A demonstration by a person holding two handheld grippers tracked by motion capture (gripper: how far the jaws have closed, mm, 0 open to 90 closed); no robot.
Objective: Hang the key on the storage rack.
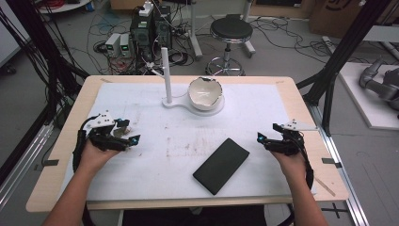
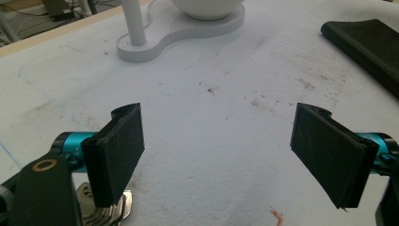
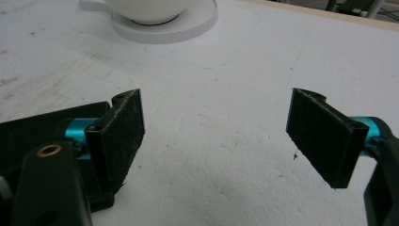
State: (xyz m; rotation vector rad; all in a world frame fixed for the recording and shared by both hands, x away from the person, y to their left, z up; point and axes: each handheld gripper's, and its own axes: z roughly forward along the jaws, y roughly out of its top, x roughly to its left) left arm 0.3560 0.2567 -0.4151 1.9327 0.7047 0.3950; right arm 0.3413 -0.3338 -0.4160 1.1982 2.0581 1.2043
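Currently both claws spread, empty: left gripper [image 1: 133,140], right gripper [image 1: 259,137]. Phone [image 1: 221,165] lies flat between them; risk is pads skidding off its thin edge.

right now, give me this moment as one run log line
left gripper: open, empty | right gripper: open, empty | flat black rectangular phone: on table between them, untouched | white bowl: on stand

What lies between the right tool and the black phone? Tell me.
Nothing: bare white mat separates the right tool from the black phone, seen in the high view.
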